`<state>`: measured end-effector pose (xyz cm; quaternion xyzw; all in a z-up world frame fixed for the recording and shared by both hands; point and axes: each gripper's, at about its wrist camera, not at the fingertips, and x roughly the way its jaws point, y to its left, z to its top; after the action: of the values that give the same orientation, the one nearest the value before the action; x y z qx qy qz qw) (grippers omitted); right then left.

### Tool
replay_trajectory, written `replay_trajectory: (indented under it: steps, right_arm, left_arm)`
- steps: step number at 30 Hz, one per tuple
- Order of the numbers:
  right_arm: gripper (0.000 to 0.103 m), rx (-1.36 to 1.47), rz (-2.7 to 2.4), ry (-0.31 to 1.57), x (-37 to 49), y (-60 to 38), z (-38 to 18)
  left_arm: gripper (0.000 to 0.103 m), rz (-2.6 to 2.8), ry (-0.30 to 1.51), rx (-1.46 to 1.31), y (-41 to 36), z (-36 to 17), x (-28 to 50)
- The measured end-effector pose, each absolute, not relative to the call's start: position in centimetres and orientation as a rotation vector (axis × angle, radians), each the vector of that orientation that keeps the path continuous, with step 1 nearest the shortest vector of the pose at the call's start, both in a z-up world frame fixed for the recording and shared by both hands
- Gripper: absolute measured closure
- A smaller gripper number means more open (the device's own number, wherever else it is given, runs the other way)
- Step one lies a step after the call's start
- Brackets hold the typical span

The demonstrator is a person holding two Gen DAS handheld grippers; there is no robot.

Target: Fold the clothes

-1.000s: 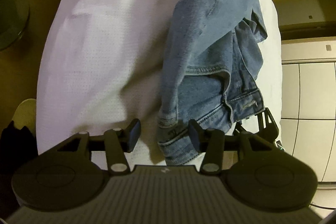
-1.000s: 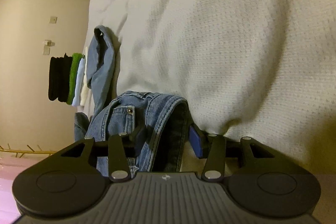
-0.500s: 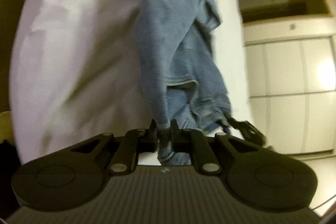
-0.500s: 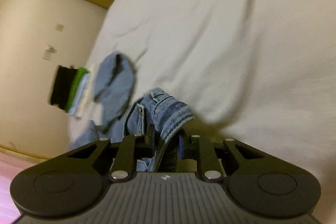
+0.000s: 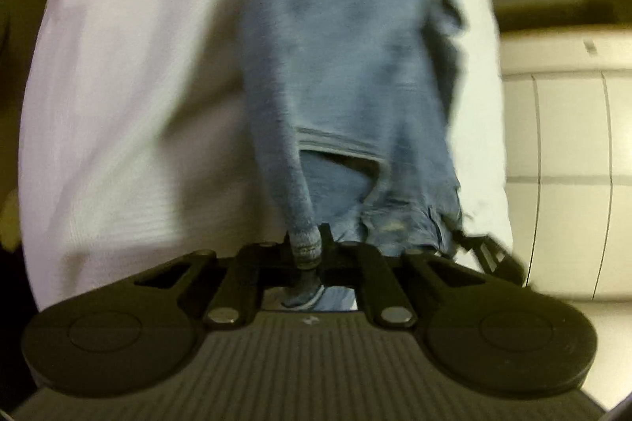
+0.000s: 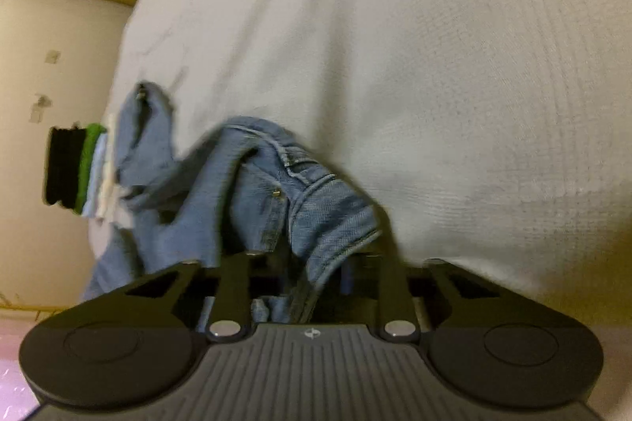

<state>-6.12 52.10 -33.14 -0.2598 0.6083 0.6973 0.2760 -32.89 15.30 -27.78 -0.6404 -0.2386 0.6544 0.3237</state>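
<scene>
A pair of blue jeans (image 5: 347,65) lies on a white bedspread (image 5: 130,73). My left gripper (image 5: 305,247) is shut on the jeans' waistband edge, and the cloth stretches away from it up the frame. In the right wrist view my right gripper (image 6: 312,267) is shut on another part of the waistband (image 6: 324,219), and the jeans (image 6: 205,192) bunch up to the left of it. The right gripper's black frame (image 5: 489,255) shows at the right in the left wrist view.
A stack of folded clothes (image 6: 79,168), black, green and pale, sits beyond the jeans at the bed's far side. The white bedspread (image 6: 434,65) fills most of the right wrist view. White cabinet doors (image 5: 568,164) stand to the right of the bed.
Both grippers went from open around the waistband to shut on it. The jeans have been pulled up and stretched, and both views have shifted with motion blur.
</scene>
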Motion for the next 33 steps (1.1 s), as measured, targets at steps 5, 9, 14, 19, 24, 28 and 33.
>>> replay_trajectory:
  steps: [5, 9, 14, 19, 24, 28, 33]
  right_arm:
    - [0.084, -0.581, 2.153, 1.490, -5.1, 51.9, -19.5]
    - [0.084, -0.636, 2.071, 1.418, 0.9, 53.3, -16.3]
    - [0.084, -0.839, 1.705, 1.437, 9.1, 53.6, -23.1]
    - [0.083, -0.877, 1.619, 1.431, 11.4, 51.8, -26.2]
    - [0.084, -0.896, 1.748, 1.342, 11.2, 51.0, -22.0]
    - [0.084, -0.932, 1.680, 1.300, 15.0, 50.2, -22.0]
    - [0.081, -0.910, 1.587, 1.269, 18.2, 49.7, -24.5]
  left_arm:
    - [0.098, 1.634, -0.349, -1.545, 18.2, -20.8, -29.8]
    - [0.098, 1.500, -0.148, -1.550, 21.2, -19.9, -25.1]
    - [0.098, 1.339, 0.082, -1.662, 24.5, -23.0, -19.5]
    - [0.098, 1.309, 0.254, -1.693, 26.6, -25.9, -16.8]
    - [0.098, 1.260, 0.318, -1.611, 25.5, -23.4, -14.8]
    - [0.098, 1.145, 0.367, -1.604, 26.4, -24.1, -11.7]
    - [0.098, 1.114, 0.475, -1.611, 30.7, -27.4, -9.1]
